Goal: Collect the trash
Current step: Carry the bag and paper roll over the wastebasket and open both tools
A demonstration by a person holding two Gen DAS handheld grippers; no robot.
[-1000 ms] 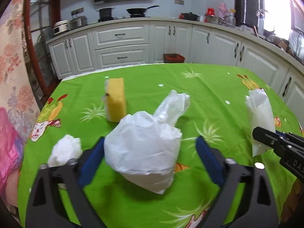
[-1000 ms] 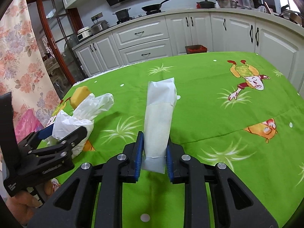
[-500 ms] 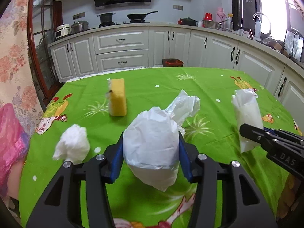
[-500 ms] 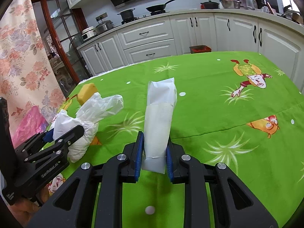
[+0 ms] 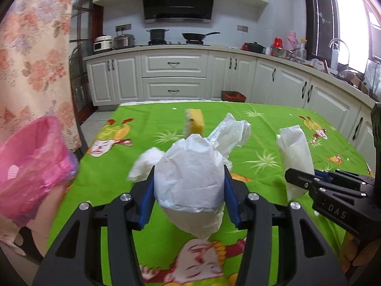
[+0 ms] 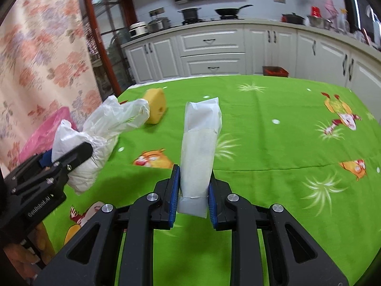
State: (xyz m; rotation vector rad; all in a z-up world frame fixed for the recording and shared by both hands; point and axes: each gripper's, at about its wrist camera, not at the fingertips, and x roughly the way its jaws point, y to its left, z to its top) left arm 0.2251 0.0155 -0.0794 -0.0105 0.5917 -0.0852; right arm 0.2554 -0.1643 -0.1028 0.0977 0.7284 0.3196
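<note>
Two pieces of trash are being carried above a green cartoon-print tablecloth [image 5: 133, 128] in a home kitchen. The left gripper [image 5: 189, 188] is clamping a crumpled white plastic bag [image 5: 190, 178] between its blue pads, the bag bulging out ahead of and below the fingertips, its twisted tail trailing forward. The right gripper [image 6: 193, 188] is pinching a flat white paper packet [image 6: 200, 147] near its lower end, the packet standing upright beyond the fingers.

By the look of things, the job is sitting around its midpoint: both pieces are gripped and appear to be off the cloth, but neither is yet in the pink-lined bin [image 5: 31, 164], which is waiting off to the left of the left fingers. A small wad of white tissue [image 5: 145, 164] is lying on the cloth just left of the left fingertips, apparently one more piece to gather. A yellow sponge [image 5: 194, 125] is standing farther ahead (whether it counts as trash is anyone's guess).

The left camera is showing the bin's open mouth and the tissue wad; in the right camera the bin is only a pink sliver behind the bag, and the wad is hidden. The right camera, in turn, is giving a side look at the bag, with open cloth visible beneath it, and at the packet's full length.
</note>
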